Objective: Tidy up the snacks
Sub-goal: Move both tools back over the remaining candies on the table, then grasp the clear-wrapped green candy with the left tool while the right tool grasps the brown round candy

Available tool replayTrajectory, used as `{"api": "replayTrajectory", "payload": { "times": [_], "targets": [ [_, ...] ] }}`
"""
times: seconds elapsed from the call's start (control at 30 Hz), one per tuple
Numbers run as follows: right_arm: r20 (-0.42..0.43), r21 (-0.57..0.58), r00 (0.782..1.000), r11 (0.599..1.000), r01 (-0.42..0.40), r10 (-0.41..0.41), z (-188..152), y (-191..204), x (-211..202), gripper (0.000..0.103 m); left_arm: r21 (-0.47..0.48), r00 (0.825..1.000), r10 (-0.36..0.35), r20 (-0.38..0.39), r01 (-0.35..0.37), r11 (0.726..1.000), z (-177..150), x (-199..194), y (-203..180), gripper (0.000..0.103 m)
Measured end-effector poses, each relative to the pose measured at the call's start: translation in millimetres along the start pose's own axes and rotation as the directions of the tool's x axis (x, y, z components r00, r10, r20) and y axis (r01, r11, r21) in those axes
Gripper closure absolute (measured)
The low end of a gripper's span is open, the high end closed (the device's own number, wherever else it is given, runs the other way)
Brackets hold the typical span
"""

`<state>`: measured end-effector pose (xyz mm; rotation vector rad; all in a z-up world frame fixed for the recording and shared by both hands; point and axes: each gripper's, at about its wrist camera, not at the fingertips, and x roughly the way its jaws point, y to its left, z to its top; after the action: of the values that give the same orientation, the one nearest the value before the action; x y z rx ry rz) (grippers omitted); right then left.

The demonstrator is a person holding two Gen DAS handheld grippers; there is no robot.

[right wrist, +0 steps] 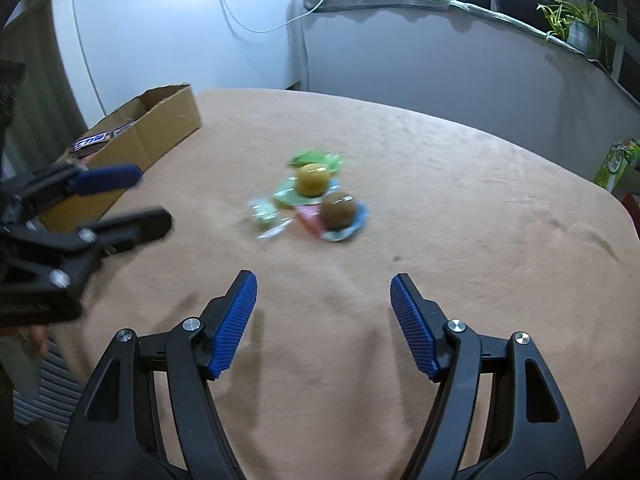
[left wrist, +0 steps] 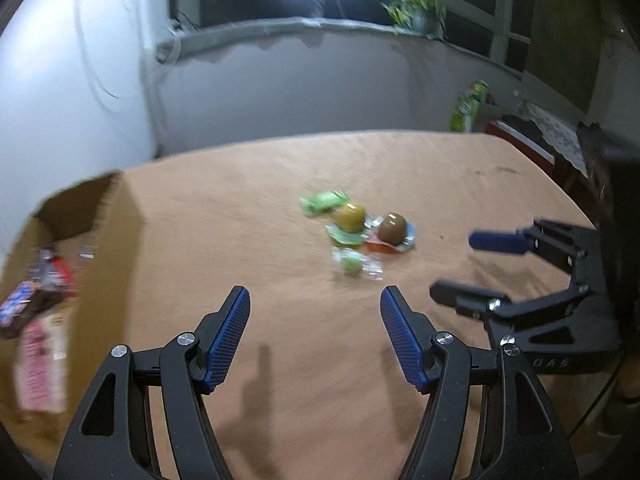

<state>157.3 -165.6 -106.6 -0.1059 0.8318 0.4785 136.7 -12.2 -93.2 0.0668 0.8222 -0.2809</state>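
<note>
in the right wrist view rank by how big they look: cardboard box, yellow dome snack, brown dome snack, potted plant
1. cardboard box
2. potted plant, though it stands far off, so unsure
3. yellow dome snack and brown dome snack look alike

No lettering is legible; the snack wrappers are blurred.

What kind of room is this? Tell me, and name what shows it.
Probably a room in a home: a table under a tan cloth, a potted green spider plant on the window ledge, and an open brown cardboard box holding packaged snacks.
</note>
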Motion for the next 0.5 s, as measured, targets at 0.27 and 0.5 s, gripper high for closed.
{"api": "replayTrajectory", "payload": {
  "times": [0.27, 0.5],
  "targets": [
    [-0.017, -0.028, 1.0, 0.999, -0.021, 0.02, 23, -23, 18, 0.032, -0.013, 0.997, -0.067, -0.033, 0.066, 0.998, 12, 31, -3, 0.037],
    [-0.057, -0.075, 0.994, 0.993, -0.095, 0.091, 40, -27, 44, 0.039, -0.037, 0.988, -0.138, -0.064, 0.136, 0.99, 16, 49, 6, 0.057]
  ]
}}
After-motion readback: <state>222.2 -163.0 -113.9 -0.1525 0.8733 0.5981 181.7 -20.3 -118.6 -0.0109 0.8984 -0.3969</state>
